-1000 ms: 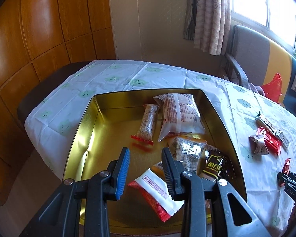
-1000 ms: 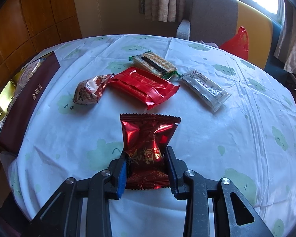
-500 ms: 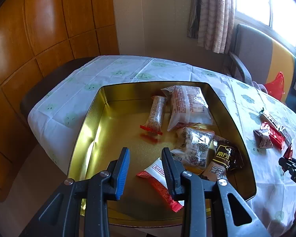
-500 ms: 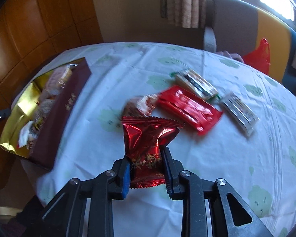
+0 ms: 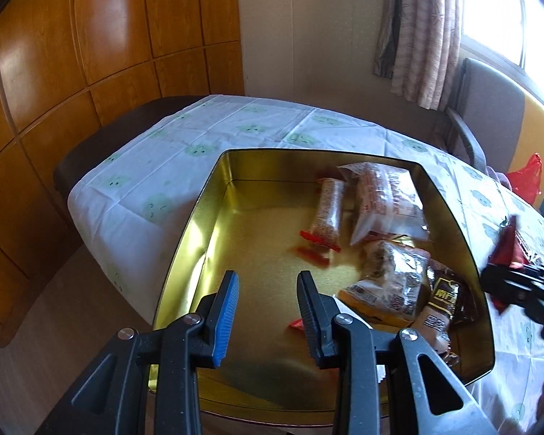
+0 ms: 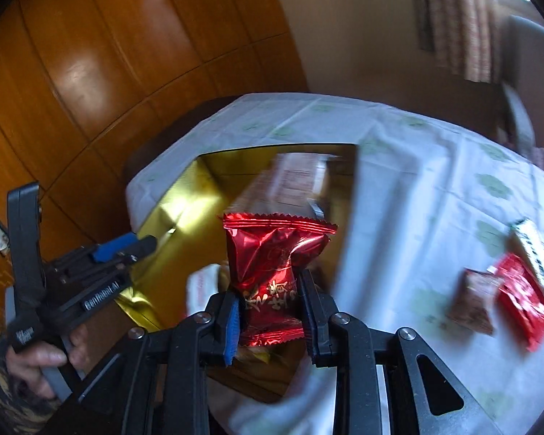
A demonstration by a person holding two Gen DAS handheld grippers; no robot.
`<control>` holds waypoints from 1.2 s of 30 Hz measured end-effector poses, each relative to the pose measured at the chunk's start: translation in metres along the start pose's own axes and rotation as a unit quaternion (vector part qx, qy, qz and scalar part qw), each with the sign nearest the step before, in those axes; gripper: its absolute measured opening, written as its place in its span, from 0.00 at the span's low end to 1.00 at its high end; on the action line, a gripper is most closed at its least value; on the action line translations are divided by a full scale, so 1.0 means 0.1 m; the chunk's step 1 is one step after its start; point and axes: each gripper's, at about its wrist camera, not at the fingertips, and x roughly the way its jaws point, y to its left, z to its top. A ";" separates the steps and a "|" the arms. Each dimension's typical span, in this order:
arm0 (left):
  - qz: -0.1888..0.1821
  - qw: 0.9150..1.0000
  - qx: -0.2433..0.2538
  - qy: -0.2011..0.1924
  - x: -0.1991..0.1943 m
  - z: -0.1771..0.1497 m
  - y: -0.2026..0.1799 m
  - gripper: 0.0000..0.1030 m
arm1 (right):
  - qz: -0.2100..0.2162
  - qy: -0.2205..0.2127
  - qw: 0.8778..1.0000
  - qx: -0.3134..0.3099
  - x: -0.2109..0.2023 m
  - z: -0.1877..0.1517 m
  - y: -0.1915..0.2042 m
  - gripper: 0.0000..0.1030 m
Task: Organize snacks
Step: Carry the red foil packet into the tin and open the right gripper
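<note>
Snacks are what I'm sorting, and one red foil packet (image 6: 272, 272) sits clamped low down between the pads of my right gripper (image 6: 270, 317), jaws closed firmly on its lower half so it stands up out of them without slipping. Its long axis runs upright in that view, the crimped top edge pointing to 12 o'clock, over the near end of the gold tin (image 6: 185, 214), which I judge is where it belongs. My left gripper (image 5: 266, 306) hangs above the tin's bare floor at 6 o'clock with jaws parted a little and nothing between them. Other packets (image 5: 377, 203) lie toward the tin's 2 o'clock side; several wait on the tabletop (image 6: 417, 195).
</note>
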 end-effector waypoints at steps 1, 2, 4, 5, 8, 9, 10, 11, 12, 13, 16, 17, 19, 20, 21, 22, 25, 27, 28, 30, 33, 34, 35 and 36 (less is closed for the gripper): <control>0.000 1.000 -0.001 0.001 0.01 0.00 0.01 0.33 | 0.008 0.006 1.000 -0.002 0.10 0.04 0.06 0.28; 0.000 1.000 -0.002 0.002 0.02 0.00 0.02 0.33 | 0.015 0.012 1.000 -0.001 0.19 0.06 0.12 0.28; 0.001 1.000 -0.003 0.006 0.05 -0.01 0.03 0.33 | 0.036 0.030 0.999 0.006 0.39 0.10 0.20 0.29; 0.000 1.000 -0.003 0.008 0.07 -0.02 0.03 0.33 | 0.045 0.039 0.998 0.008 0.49 0.10 0.23 0.31; 0.000 1.000 -0.002 0.014 0.11 -0.04 0.03 0.33 | 0.044 0.064 0.997 0.025 0.72 0.06 0.25 0.41; 0.000 1.000 -0.002 0.015 0.11 -0.05 0.03 0.33 | 0.041 0.065 0.997 0.029 0.74 0.04 0.25 0.43; 0.000 1.000 -0.002 0.016 0.12 -0.05 0.03 0.33 | 0.038 0.066 0.997 0.028 0.76 0.02 0.24 0.43; 0.000 1.000 -0.001 0.017 0.12 -0.06 0.02 0.33 | 0.038 0.067 0.997 0.030 0.77 0.00 0.22 0.45; 0.001 1.000 -0.001 0.017 0.13 -0.06 0.01 0.33 | 0.041 0.067 0.996 0.033 0.76 -0.02 0.21 0.48; 0.001 1.000 0.000 0.017 0.13 -0.07 0.01 0.33 | 0.047 0.064 0.996 0.035 0.73 -0.02 0.20 0.48; 0.000 1.000 0.002 0.014 0.10 -0.07 -0.01 0.33 | 0.041 0.042 0.998 0.033 0.57 -0.05 0.21 0.59; -0.001 1.000 0.004 0.012 0.09 -0.07 -0.02 0.33 | 0.041 0.035 0.998 0.032 0.53 -0.05 0.21 0.63; -0.001 1.000 0.009 0.007 0.06 -0.06 -0.05 0.33 | 0.039 0.024 0.998 0.032 0.47 -0.03 0.21 0.63; -0.002 1.000 0.011 0.006 0.05 -0.06 -0.06 0.33 | 0.036 0.020 0.999 0.031 0.43 -0.03 0.20 0.64; -0.003 1.000 0.013 0.003 0.04 -0.06 -0.07 0.33 | 0.031 0.015 0.999 0.031 0.39 -0.04 0.20 0.64; -0.003 1.000 0.015 0.002 0.02 -0.06 -0.08 0.33 | 0.024 0.011 0.999 0.030 0.35 -0.05 0.20 0.64; -0.005 1.000 0.020 -0.004 -0.02 -0.05 -0.12 0.33 | 0.003 -0.004 1.000 0.026 0.21 -0.08 0.19 0.64; -0.007 1.000 0.023 -0.006 -0.04 -0.05 -0.13 0.33 | -0.012 -0.016 1.000 0.020 0.08 -0.10 0.19 0.67; -0.008 1.000 0.024 -0.007 -0.05 -0.05 -0.14 0.33 | -0.021 -0.022 0.999 0.016 0.04 -0.11 0.20 0.67; -0.010 1.000 0.028 -0.011 -0.08 -0.06 -0.17 0.33 | -0.035 -0.032 0.999 0.010 -0.02 -0.13 0.22 0.69; -0.012 0.999 0.033 -0.014 -0.11 -0.06 -0.20 0.33 | -0.053 -0.041 0.998 0.003 -0.10 -0.17 0.22 0.71; -0.013 0.999 0.034 -0.015 -0.12 -0.06 -0.21 0.33 | -0.057 -0.043 0.997 0.002 -0.11 -0.17 0.23 0.71; -0.014 0.999 0.036 -0.017 -0.13 -0.06 -0.23 0.33 | -0.062 -0.045 0.997 0.001 -0.12 -0.18 0.23 0.71; -0.014 0.999 0.038 -0.018 -0.13 -0.06 -0.23 0.33 | -0.066 -0.047 0.997 0.000 -0.14 -0.19 0.23 0.73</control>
